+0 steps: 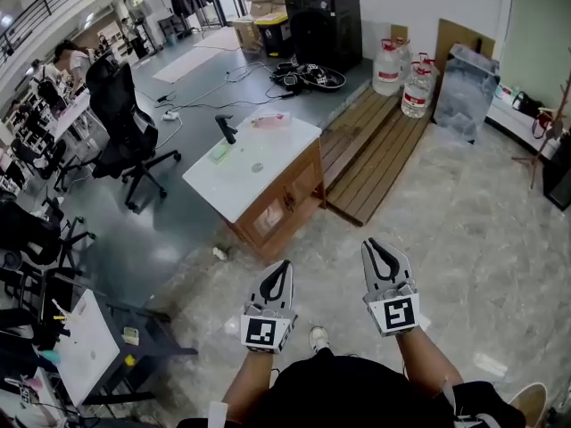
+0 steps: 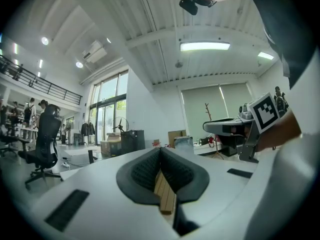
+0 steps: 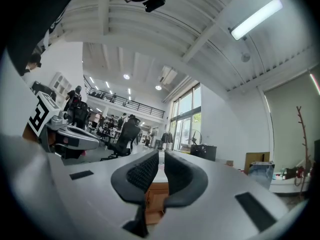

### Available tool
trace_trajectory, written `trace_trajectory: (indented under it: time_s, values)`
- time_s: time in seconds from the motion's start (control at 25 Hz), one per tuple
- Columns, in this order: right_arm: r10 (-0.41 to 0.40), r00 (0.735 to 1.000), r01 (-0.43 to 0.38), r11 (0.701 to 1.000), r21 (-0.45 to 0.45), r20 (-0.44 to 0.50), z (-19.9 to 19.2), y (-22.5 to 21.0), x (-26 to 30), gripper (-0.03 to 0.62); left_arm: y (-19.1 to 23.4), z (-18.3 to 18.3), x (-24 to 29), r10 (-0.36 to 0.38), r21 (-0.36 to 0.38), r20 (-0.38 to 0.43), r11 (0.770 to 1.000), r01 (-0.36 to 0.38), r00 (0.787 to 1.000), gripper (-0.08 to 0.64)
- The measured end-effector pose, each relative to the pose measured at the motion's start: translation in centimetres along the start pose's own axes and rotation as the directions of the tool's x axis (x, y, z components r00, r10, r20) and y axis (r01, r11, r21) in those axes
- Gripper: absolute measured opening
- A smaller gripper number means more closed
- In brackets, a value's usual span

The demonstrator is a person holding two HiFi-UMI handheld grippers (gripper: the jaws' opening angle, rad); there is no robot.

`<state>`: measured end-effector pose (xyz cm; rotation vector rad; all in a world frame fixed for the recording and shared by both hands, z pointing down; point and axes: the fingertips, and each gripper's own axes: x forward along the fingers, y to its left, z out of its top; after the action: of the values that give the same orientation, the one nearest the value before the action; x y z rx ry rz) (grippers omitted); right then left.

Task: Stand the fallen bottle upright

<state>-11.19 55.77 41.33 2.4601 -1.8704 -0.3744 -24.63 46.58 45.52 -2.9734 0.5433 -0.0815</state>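
Note:
A white-topped wooden cabinet table (image 1: 241,181) stands ahead of me in the head view. At its far end lies a clear, pinkish bottle (image 1: 270,120) on its side, with a black upright object (image 1: 227,129) and a small green item (image 1: 220,152) close by. Both grippers hang in the air well short of the table and point toward it. My left gripper (image 1: 285,264) (image 2: 160,150) is shut, tips meeting, with nothing held. My right gripper (image 1: 369,242) (image 3: 161,155) shows a thin slit between its pads and nothing between them. The cabinet's wooden front (image 3: 154,196) shows beneath the right jaws.
A black office chair (image 1: 125,123) stands left of the table. Wooden pallets (image 1: 375,150) lie on the floor to its right, with water jugs (image 1: 401,74) beyond. A black box (image 1: 323,27) and floor cables (image 1: 303,77) sit farther back. Desks (image 1: 85,346) line the left.

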Motion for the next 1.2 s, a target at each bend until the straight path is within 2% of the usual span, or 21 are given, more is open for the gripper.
trace_trajectory:
  time_s: [0.08, 0.2, 0.24, 0.52, 0.68, 0.84, 1.0, 1.12, 1.2]
  values:
    - [-0.003, 1.000, 0.003, 1.000, 0.001, 0.005, -0.6, 0.3, 2.0, 0.069, 1.6, -0.3, 1.0, -0.011, -0.002, 0.007, 1.000, 0.011, 1.000, 0.017]
    - [0.000, 1.000, 0.000, 1.000, -0.005, 0.004, -1.1, 0.7, 5.0, 0.132, 3.9, -0.1, 2.6, -0.015, -0.030, 0.069, 0.999, 0.017, 0.998, 0.017]
    - [0.001, 1.000, -0.001, 1.000, -0.006, 0.004, -1.2, 0.8, 6.0, 0.177, 4.7, -0.3, 3.1, -0.020, -0.027, 0.067, 0.999, 0.021, 0.998, 0.017]
    - [0.039, 0.997, -0.039, 0.999, 0.004, -0.064, -3.4, 2.4, 11.0, 0.291, 9.2, -0.8, 4.6, -0.033, -0.033, 0.094, 0.999, 0.036, 0.995, 0.017]
    - [0.067, 0.990, -0.064, 0.998, 0.022, -0.127, -5.4, 3.2, 13.5, 0.355, 11.5, -2.0, 5.5, -0.027, -0.047, 0.080, 0.998, 0.030, 0.996, 0.017]
    - [0.086, 0.981, -0.081, 0.996, 0.038, -0.171, -7.0, 2.5, 15.8, 0.382, 13.0, -3.3, 7.2, -0.030, -0.022, 0.034, 0.999, 0.031, 0.999, 0.017]
    - [0.090, 0.982, -0.084, 0.995, 0.046, -0.166, -8.2, 0.9, 18.9, 0.481, 14.5, -3.7, 10.1, -0.024, -0.013, 0.014, 1.000, 0.024, 1.000, 0.017]
    - [0.104, 0.975, -0.094, 0.994, 0.061, -0.194, -9.6, -0.5, 21.2, 0.498, 15.6, -4.5, 12.5, -0.019, -0.002, -0.070, 1.000, 0.019, 0.997, 0.017]
    - [0.112, 0.974, -0.102, 0.993, 0.061, -0.197, -10.6, -1.7, 22.9, 0.509, 16.5, -5.1, 14.3, -0.001, -0.009, -0.093, 1.000, 0.000, 0.996, 0.017]
